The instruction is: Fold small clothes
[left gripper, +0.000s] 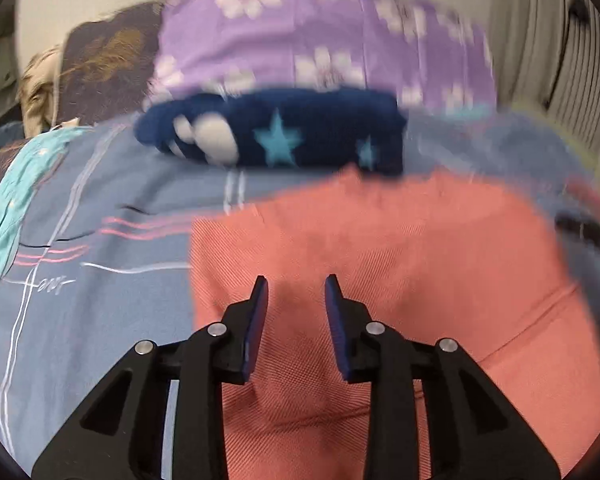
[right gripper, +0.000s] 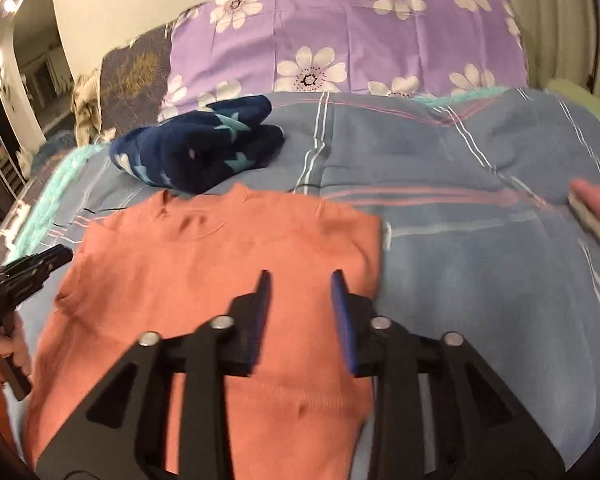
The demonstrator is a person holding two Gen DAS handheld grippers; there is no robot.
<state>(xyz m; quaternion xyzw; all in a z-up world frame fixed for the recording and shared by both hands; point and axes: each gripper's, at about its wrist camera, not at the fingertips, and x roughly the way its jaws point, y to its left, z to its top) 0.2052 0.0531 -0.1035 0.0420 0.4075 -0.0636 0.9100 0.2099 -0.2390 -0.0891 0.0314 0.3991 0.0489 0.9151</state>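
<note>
I found the salmon shirt point(right gripper: 220, 300) lying flat on the blue striped bedspread point(right gripper: 480, 240), collar toward the pillows, its right edge folded in to a straight line. My right gripper point(right gripper: 302, 280) hovered over the shirt's right half with its jaws apart and nothing between them. My left gripper point(left gripper: 296, 284) was likewise spread, holding nothing, positioned above the same shirt point(left gripper: 380, 260); whether its fingertips touched the fabric I could not determine, as that view was blurred by motion. In the right wrist view the left gripper point(right gripper: 32, 268) appeared at the shirt's left edge, beside the sleeve area. Beyond the collar lay a navy star-patterned garment point(right gripper: 196, 148), bundled and just clear of the shirt. Behind it stood a purple floral pillow point(right gripper: 360, 36), with a dark patterned pillow point(right gripper: 136, 68) to its left. A pink and grey folded item point(right gripper: 596, 216) rested at the far right of the bedspread.
</note>
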